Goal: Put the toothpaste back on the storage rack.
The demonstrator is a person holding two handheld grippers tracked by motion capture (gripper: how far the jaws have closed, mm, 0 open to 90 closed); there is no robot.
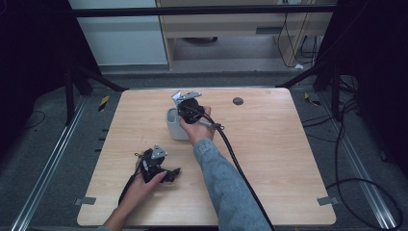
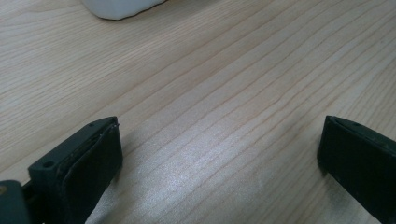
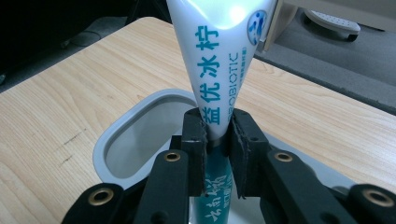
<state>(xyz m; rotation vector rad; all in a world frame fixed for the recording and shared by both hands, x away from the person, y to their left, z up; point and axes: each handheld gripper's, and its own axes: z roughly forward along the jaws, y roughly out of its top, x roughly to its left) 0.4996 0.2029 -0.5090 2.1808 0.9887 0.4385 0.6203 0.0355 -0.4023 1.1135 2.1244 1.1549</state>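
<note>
Toothpaste tube [image 3: 219, 56] is the thing you hold now: your right hand-held gripper [image 3: 217, 133] pinches it at the narrow part, the two black jaws pressed on both sides of it, and the wide white end with blue letters stands up above the jaws. The lower, green part of the tube goes down between the jaws toward the white cup [image 3: 140, 135], which stands directly under the hand-held gripper with its mouth upward. In the high view you see your right hand-held gripper [image 1: 188, 109] over this cup [image 1: 174, 126], near the middle of the wooden surface [image 1: 269, 159], and your sleeve [image 1: 226, 187] comes in from the bottom edge. Your left hand-held gripper [image 1: 159, 166] is low over the surface, nearer to you and well apart from the cup. In the left gripper view its jaws are spread wide, with bare wood between them, and the bottom of the cup [image 2: 122, 7] shows at the upper edge. A small dark round spot [image 1: 237, 101] lies on the surface beyond the cup, to the right.
</note>
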